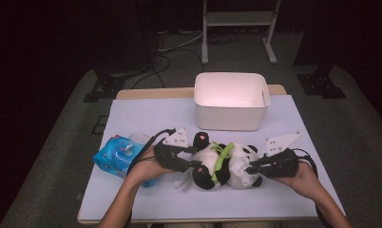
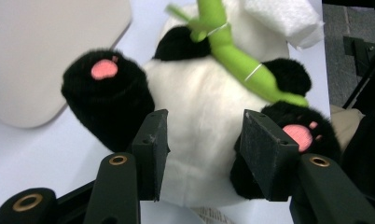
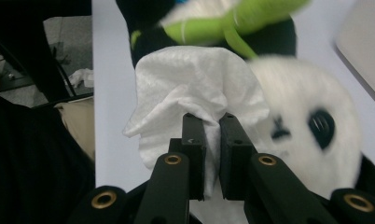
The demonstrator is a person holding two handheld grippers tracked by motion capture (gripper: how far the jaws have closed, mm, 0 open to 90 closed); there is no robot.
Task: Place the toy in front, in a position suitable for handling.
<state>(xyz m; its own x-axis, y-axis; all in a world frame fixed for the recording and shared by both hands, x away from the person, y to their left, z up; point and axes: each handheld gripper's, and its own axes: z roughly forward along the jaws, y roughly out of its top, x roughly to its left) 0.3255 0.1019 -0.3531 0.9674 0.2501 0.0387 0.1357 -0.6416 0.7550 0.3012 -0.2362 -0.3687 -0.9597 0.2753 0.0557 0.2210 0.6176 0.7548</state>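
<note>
One panda (image 1: 227,166) lies on its back near the middle of the bench (image 1: 146,114), with a green bamboo (image 1: 223,156) tied on its belly. It looks soft and light, so the plush will give under the jaws; the best hold is probably on a leg or the body, not on the fur alone. The left tool (image 2: 202,149) is released, its jaws standing on both sides of the belly. The right tool (image 3: 211,140) is clenched on one tissue (image 3: 190,88) laid against the panda's head. One white bin (image 1: 232,99) stands far, and one tissue pack (image 1: 115,156) lies at the left.
</note>
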